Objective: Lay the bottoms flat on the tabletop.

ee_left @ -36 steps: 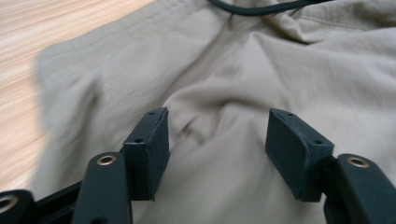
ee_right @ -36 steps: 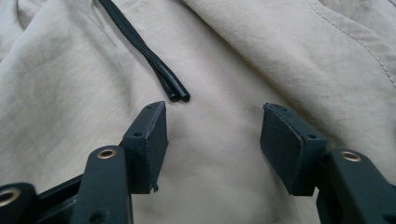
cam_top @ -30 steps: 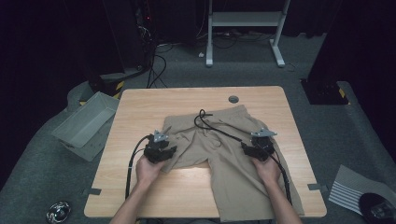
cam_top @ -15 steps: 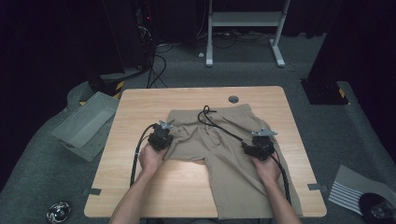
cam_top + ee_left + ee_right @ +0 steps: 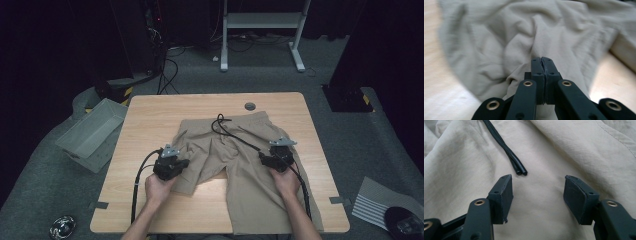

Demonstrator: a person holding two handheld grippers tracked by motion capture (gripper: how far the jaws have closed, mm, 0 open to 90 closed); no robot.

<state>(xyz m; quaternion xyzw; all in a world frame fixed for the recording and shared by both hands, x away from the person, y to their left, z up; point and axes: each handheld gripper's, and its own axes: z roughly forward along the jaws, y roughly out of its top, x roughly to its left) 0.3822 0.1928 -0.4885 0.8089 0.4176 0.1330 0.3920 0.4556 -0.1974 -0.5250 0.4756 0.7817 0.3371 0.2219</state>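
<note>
**Shorts pinched at the left leg**

The shorts (image 5: 235,160) are lying flat on the table (image 5: 150,115), drawstring (image 5: 235,136) trailing across them. The left gripper (image 5: 172,167) is pinching a fold of the left leg, jaws pressed together. The right gripper (image 5: 277,159) is resting on the right leg, jaws spread beside the drawstring's ends.

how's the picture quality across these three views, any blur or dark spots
High view: the table and shorts are evenly lit, and the room behind is nearly black. Left gripper view: the shorts are smeared by motion blur, while the shut left gripper is sharp. Right gripper view: crisp; the black drawstring and fabric weave read clearly between the open jaws of the right gripper.
</note>
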